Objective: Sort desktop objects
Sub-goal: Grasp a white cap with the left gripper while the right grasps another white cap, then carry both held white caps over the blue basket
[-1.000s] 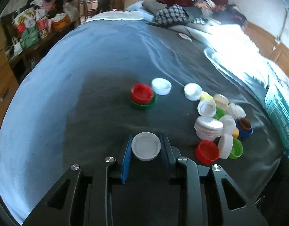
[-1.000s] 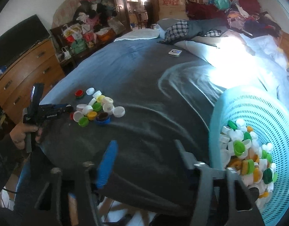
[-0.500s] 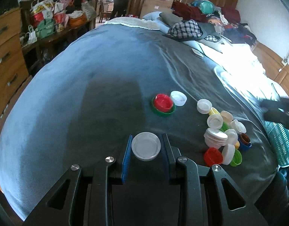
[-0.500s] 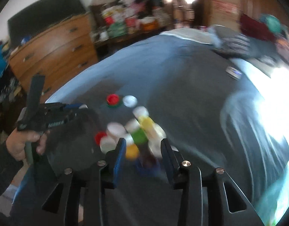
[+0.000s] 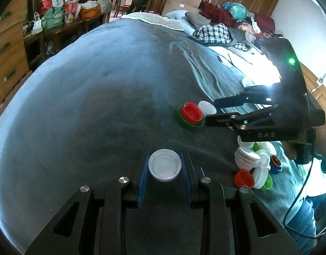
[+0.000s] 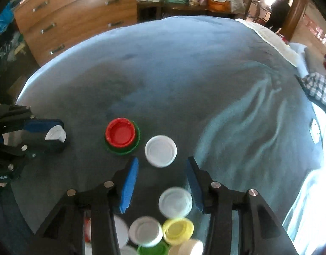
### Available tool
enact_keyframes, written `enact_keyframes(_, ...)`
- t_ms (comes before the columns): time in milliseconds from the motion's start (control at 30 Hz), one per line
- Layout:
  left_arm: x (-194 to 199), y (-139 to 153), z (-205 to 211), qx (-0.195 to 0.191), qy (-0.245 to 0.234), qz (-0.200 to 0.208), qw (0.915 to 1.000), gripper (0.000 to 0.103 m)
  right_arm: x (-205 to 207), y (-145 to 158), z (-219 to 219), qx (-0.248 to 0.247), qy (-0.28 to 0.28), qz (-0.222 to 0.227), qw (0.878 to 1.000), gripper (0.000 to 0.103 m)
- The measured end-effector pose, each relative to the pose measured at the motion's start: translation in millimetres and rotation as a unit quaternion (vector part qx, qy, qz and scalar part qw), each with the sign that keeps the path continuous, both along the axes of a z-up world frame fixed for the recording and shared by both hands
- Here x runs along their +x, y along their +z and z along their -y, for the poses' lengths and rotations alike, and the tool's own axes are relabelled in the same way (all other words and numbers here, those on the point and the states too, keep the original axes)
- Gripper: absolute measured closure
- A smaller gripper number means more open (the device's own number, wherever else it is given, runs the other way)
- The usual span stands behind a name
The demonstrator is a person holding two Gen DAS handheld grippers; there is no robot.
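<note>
The left claw (image 5: 164, 177) pinches a white cap (image 5: 164, 165); the right claw (image 6: 161, 182), jaws just widening, stands spread and empty over bottle caps (image 6: 175, 201) on the bed (image 6: 184, 74).

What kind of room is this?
Most likely a bedroom: the caps lie on a big bed, a wooden dresser stands beside it, and clothes are piled at the far end.

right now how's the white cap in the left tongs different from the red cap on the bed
The white cap is clamped between the left tongs, off the blanket; the red cap sits nested in a green cap on the bed. The white cap is pale and looks translucent; the red cap is solid red. Both are round, with the hollow side showing.
</note>
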State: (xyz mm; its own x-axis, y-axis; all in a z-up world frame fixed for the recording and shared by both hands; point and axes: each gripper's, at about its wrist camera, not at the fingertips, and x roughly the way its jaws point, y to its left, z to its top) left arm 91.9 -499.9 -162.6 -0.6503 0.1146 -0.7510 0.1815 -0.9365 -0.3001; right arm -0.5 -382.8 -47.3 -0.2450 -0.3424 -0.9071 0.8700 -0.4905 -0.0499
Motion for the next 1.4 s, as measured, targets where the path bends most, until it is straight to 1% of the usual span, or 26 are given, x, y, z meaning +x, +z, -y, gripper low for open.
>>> enact_keyframes(133, -1.8, -1.0, 1.2, 0.006, 0.005, 0.001, 1.0, 0.078, -6.9, -7.2, 6.7, -0.007, 0.001, 0.011, 1.0, 0.054)
enact_keyframes(167, -1.7, -0.8, 0.6, 0.005, 0.005, 0.002, 1.0, 0.078, -6.3, -8.0, 7.6, -0.01, -0.002, 0.014, 1.0, 0.058)
enact_keyframes(200, -1.4, -0.6, 0.2, 0.002, 0.005, 0.002, 1.0, 0.078, -2.8, -7.7, 5.6, -0.016, -0.005, 0.019, 1.0, 0.067)
enact_keyframes(233, -1.0, 0.3, -0.9, -0.001, 0.005, 0.001, 1.0, 0.078, -0.8, -5.9, 3.6, -0.018, -0.011, 0.017, 1.0, 0.069)
enact_keyframes(300, -1.0, 3.7, -2.7, -0.006, 0.007, 0.001, 1.0, 0.078, 3.0, -0.3, -2.3, -0.024, -0.025, 0.007, 0.999, 0.069)
enact_keyframes(400, 2.0, 12.7, -4.3, -0.008, 0.013, -0.007, 0.9999, 0.078, 12.5, 20.3, -23.6, -0.054, -0.064, -0.012, 0.996, 0.069)
enact_keyframes(500, 3.8, 30.6, -13.1, -0.024, 0.017, -0.019, 0.9994, 0.078, 27.7, 50.5, -54.1, -0.087, -0.118, -0.031, 0.989, 0.069)
enact_keyframes(600, 2.1, 50.1, -29.9, -0.038, 0.009, -0.032, 0.9987, 0.078, 50.3, 78.1, -88.0, -0.115, -0.161, -0.047, 0.979, 0.069)
enact_keyframes(733, -4.6, 75.9, -64.5, -0.051, -0.015, -0.05, 0.9974, 0.078, 79.9, 107.2, -141.4, -0.144, -0.222, -0.066, 0.962, 0.069)
enact_keyframes(933, -18.8, 109.0, -135.8, -0.065, -0.076, -0.074, 0.9922, 0.078, 122.3, 142.7, -211.2, -0.143, -0.276, -0.114, 0.944, 0.069)
enact_keyframes(1000, -21.9, 117.9, -155.5, -0.067, -0.093, -0.081, 0.9901, 0.078, 128.4, 154.3, -232.3, -0.149, -0.293, -0.123, 0.936, 0.069)
enact_keyframes(1133, -31.0, 136.7, -202.8, -0.074, -0.133, -0.092, 0.9841, 0.078, 144.2, 176.8, -275.2, -0.156, -0.322, -0.15, 0.922, 0.069)
enact_keyframes(1233, -35.1, 150.5, -237.2, -0.079, -0.162, -0.101, 0.9784, 0.078, 154.0, 188.9, -301.9, -0.164, -0.338, -0.158, 0.913, 0.069)
enact_keyframes(1400, -44.8, 169.2, -286.4, -0.091, -0.196, -0.116, 0.9695, 0.078, 168.6, 201.6, -345.5, -0.175, -0.368, -0.174, 0.897, 0.069)
